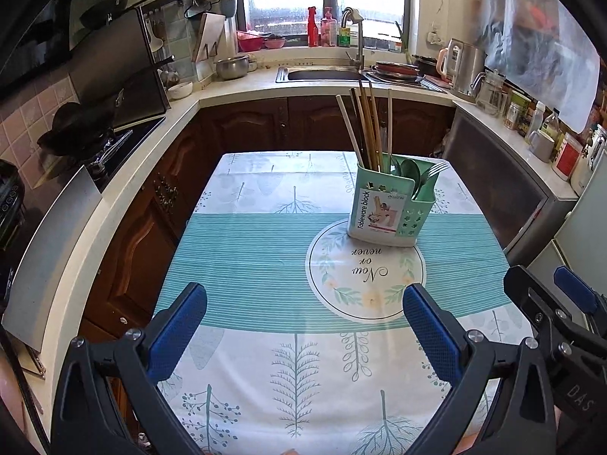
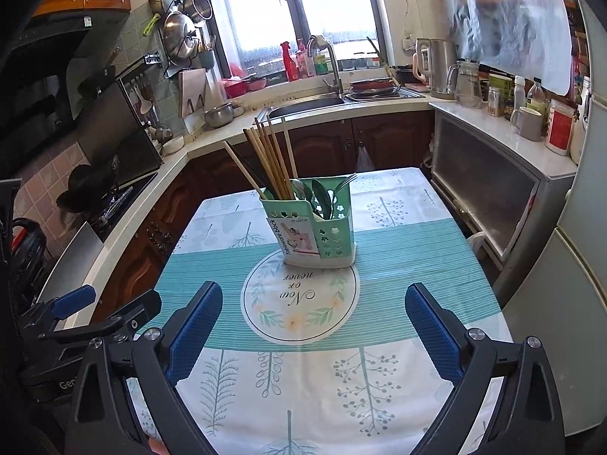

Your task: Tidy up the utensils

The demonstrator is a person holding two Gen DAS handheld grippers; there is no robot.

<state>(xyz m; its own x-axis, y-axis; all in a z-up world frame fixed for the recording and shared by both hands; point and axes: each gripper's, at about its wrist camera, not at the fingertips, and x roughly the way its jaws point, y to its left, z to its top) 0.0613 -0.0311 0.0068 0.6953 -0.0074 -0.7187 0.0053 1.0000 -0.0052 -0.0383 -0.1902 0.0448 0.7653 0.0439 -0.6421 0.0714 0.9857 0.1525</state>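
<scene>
A green and white utensil holder [image 1: 387, 204] stands upright on the table [image 1: 265, 250], also in the right wrist view [image 2: 315, 235]. Several chopsticks [image 1: 366, 129] stand in its left compartment, also in the right wrist view [image 2: 265, 159]. Spoons [image 1: 409, 174] and a fork [image 1: 436, 170] sit in its right compartment; the spoons also show in the right wrist view [image 2: 322, 197]. My left gripper [image 1: 303, 326] is open and empty, low over the near table. My right gripper [image 2: 313, 326] is open and empty, beside the left one.
The table wears a teal and white patterned cloth [image 2: 398, 258]. Kitchen counters surround it: a stove with a wok [image 1: 79, 129] on the left, a sink [image 1: 322, 72] at the back, a cabinet with jars [image 2: 493, 174] on the right. A fridge [image 2: 576, 265] stands far right.
</scene>
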